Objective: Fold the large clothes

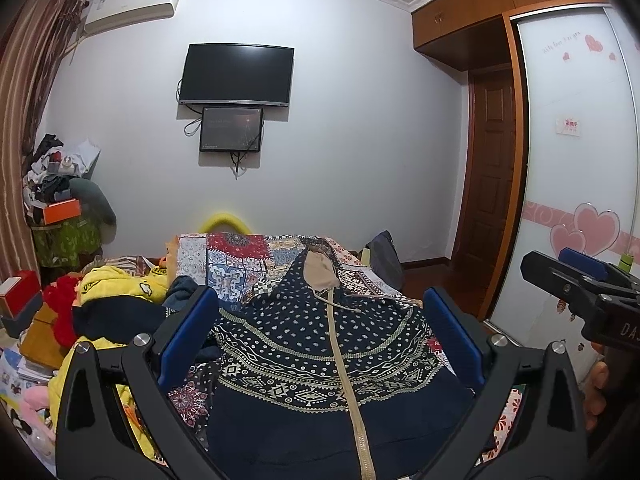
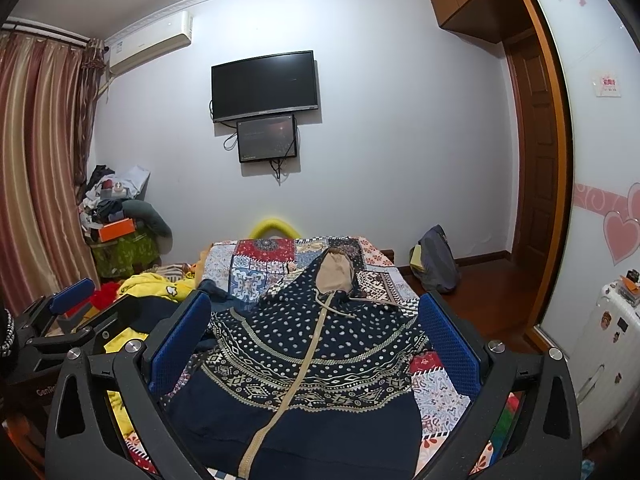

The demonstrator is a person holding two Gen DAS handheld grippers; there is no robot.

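Navy knit with cream dots and geometric bands: hooded jacket (image 1: 320, 344) laid front-up on patchwork bedspread (image 1: 236, 256), hood (image 1: 318, 270) toward 12 o'clock, hem toward 6 o'clock at the near edge of both views. Cream zipper (image 1: 344, 360) closed, running down the centre line. Flat, spread placement probably chosen to expose both side edges for folding; sleeves not clearly visible, apparently tucked at the sides or under the body.

Left gripper (image 1: 320, 344) hovering above the garment, blue pads (image 1: 188, 332) spread wide at 9 and 3 o'clock of the frame, nothing between them. Right gripper (image 2: 316, 344) in the same condition: pads (image 2: 180, 344) wide apart, no cloth pinched. In the left wrist view, right gripper also visible at 3 o'clock, off the bed edge, a person's fingers (image 1: 598, 392) around its handle. In the right wrist view, left gripper (image 2: 76, 312) at 9 o'clock, over the yellow garment (image 2: 152, 286).

Judged stage: start of fold, no crease made yet. Both tools held high and level, likely for alignment with the zipper line before descent.

Next move, as judged: each tool to a hem corner or shoulder, then closure on one cloth layer. Risk: bedspread caught along with the jacket; loose clothing pile (image 1: 104, 300) at 9 o'clock close to the left edge, liable to snag.
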